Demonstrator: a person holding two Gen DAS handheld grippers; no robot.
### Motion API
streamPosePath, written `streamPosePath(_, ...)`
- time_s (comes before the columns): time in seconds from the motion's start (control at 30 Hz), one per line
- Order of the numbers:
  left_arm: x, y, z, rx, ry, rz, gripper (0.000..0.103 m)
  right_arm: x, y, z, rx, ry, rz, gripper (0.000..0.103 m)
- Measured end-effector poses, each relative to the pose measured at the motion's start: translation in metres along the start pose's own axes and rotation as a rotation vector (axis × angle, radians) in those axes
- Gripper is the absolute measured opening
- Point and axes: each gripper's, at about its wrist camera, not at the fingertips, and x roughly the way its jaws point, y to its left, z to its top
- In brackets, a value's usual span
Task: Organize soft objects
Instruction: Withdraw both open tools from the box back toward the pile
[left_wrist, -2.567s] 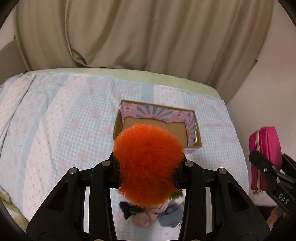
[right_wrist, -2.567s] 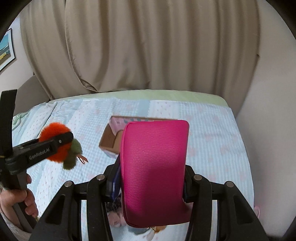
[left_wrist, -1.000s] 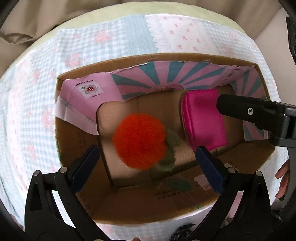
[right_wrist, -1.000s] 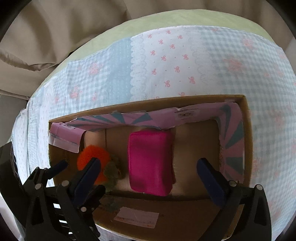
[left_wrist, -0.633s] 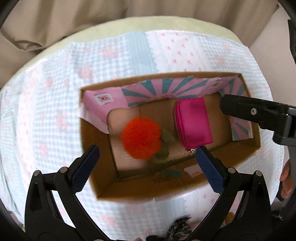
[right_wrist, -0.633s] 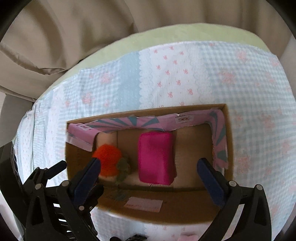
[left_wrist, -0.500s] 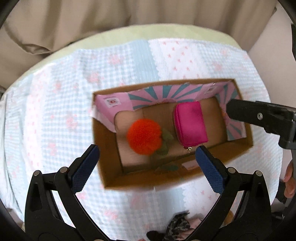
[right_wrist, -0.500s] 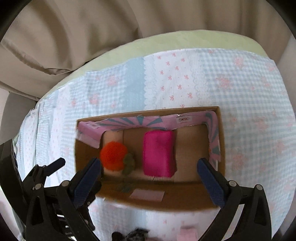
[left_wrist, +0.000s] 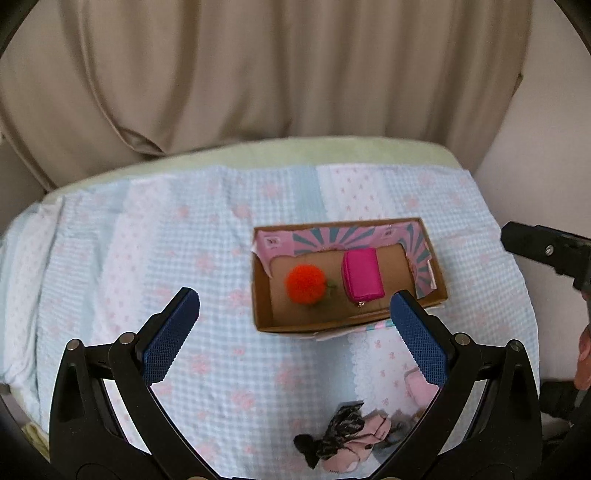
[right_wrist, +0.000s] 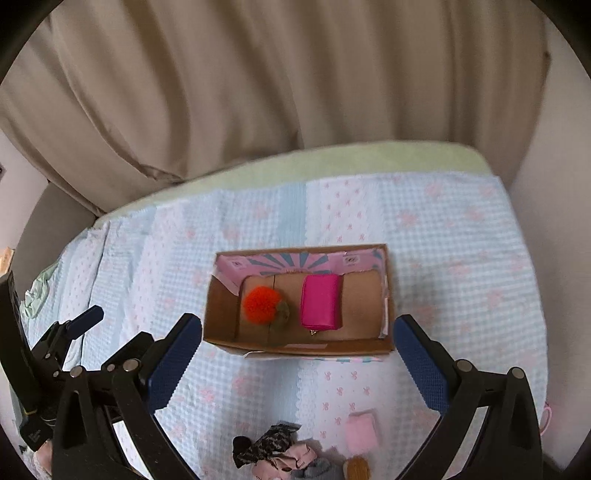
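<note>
Left gripper (left_wrist: 295, 332) gapes empty near the box (left_wrist: 347, 325)

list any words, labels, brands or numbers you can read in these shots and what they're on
No text reads clearly in either view.
Small white labels on the pink flap lining the cardboard box: print too small and blurred to read.
Pale sticker on the box's near inner wall: blurred, unreadable.
The orange pompom, pink pouch, left gripper and right gripper: no lettering visible.
</note>
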Motion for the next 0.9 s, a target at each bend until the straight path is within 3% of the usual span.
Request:
streamPosePath(0.27,-0.087,0.011,-0.038,-0.044,-0.102,0.032,0.103,-0.089,0.022,-0.046,-0.047,-0.131,-0.091,0.103)
streamPosePath(0.5,-0.149,0.013,-0.092,-0.084,-0.158,0.070,0.103,-0.143,0.013,-0.102,-0.039,-0.186,-0.078,0.103)
streamPosePath(0.7,-0.179,0.000,-0.151,-0.135,-0.185,0.086,0.103,-0.157,-0.007,-0.154,-0.062,-0.208,-0.038,0.103)
streamPosePath(0.9,-0.171,-0.016,-0.209,-0.197,-0.158,0.084,0.103,-0.151,-0.026,-0.203,-0.148,-0.190,0.013,0.103)
